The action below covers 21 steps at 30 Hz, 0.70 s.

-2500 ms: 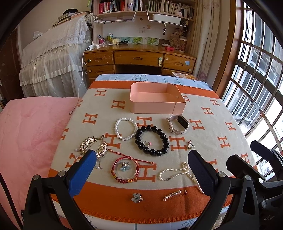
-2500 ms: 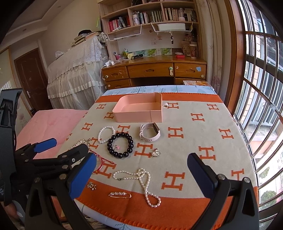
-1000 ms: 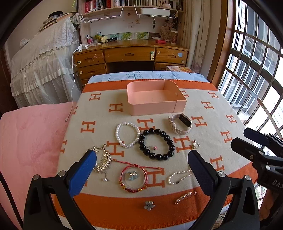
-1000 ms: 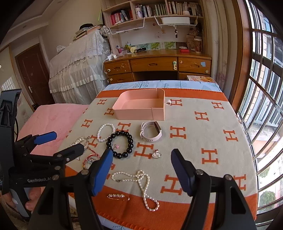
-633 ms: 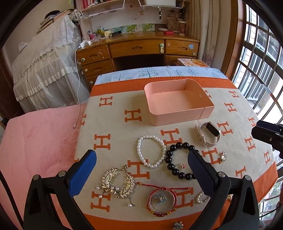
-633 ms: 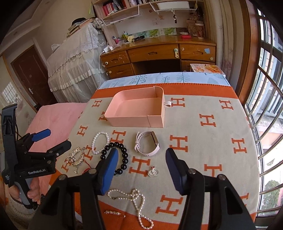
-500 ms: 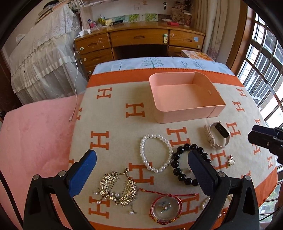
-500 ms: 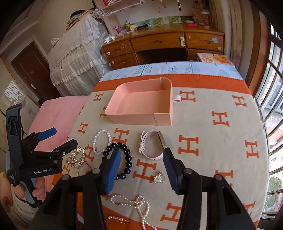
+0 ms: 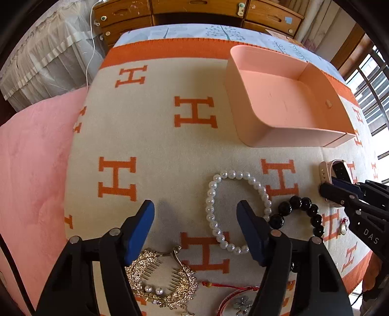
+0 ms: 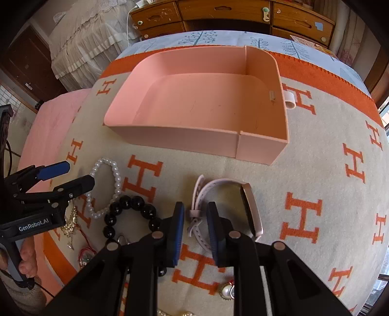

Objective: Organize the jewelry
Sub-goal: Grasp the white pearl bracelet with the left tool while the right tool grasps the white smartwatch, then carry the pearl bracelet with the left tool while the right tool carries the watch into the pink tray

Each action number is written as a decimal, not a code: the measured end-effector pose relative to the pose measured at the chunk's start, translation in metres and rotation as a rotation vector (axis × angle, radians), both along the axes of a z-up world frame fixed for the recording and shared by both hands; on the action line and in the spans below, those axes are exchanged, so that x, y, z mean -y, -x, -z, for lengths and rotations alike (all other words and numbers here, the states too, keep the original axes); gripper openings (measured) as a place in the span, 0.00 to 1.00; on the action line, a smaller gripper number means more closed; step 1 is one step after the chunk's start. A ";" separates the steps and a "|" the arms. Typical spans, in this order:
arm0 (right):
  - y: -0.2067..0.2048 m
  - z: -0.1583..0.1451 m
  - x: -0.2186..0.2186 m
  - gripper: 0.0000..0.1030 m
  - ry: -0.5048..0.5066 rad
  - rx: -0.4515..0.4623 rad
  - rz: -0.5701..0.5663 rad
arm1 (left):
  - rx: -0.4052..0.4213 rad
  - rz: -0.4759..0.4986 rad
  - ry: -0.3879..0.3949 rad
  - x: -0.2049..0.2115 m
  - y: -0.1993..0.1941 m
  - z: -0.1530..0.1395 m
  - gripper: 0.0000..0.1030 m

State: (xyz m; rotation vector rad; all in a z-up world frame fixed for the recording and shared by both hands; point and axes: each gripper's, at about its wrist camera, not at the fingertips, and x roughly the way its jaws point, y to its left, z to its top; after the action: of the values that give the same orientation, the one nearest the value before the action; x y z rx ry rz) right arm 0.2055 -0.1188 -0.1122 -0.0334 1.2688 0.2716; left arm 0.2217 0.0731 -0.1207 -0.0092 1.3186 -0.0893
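Nearest the right wrist camera, the right gripper [image 10: 194, 227] was seen low over the blanket [image 10: 316, 175], its jaws narrowed but not closed, with the clasp end of the pale pink watch band [image 10: 198, 218] lying in the gap between the blue pads; whether the pads touched the strap could not be told. A pearl brooch [image 10: 227, 291] was noted just under the gripper's frame. To its left the black bead bracelet [image 10: 132, 211] was recorded, touching the pearl bracelet [image 10: 114, 184] beyond it.

In the left wrist view, the left gripper [image 9: 195, 229] was found with jaws wide apart and nothing between them. The gold hair comb [image 9: 160, 279] lay partly under its left finger, and a red cord bangle [image 9: 233, 296] was seen at the lower edge. The pearl bracelet [image 9: 237, 211] lay just ahead, its near side beside the right pad.

Farther back, the pink tray [image 10: 199, 131] stood empty on the blanket. A wooden desk [image 10: 231, 14] was noted behind the table.
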 end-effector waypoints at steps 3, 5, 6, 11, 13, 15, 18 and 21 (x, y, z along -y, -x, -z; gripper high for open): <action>-0.002 0.001 0.003 0.11 0.009 -0.008 -0.009 | -0.025 0.020 -0.029 0.005 -0.003 0.008 0.58; -0.002 0.000 0.004 0.09 0.022 -0.009 -0.019 | -0.036 0.045 -0.047 0.009 -0.004 0.009 0.56; -0.001 0.000 0.003 0.09 0.030 -0.010 -0.024 | -0.045 0.052 -0.046 0.011 -0.005 0.010 0.51; -0.001 -0.005 0.002 0.09 0.037 -0.009 -0.030 | -0.071 0.088 -0.058 0.019 -0.005 0.008 0.05; 0.000 -0.012 0.003 0.09 0.027 0.000 -0.028 | -0.059 0.080 -0.058 0.023 -0.004 0.004 0.05; 0.003 -0.022 0.004 0.08 0.012 0.016 -0.027 | -0.042 0.057 -0.044 0.022 -0.003 -0.001 0.05; 0.007 -0.040 0.008 0.08 -0.009 0.045 -0.025 | 0.012 0.041 -0.021 0.019 0.004 -0.021 0.05; 0.008 -0.065 0.011 0.08 -0.025 0.089 -0.021 | 0.067 0.040 -0.007 0.020 0.008 -0.050 0.05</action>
State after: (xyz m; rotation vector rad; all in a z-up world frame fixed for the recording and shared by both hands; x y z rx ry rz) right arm 0.1972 -0.1297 -0.0467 -0.0368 1.1768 0.3008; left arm 0.2135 0.0526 -0.0712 0.0253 1.2519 -0.1179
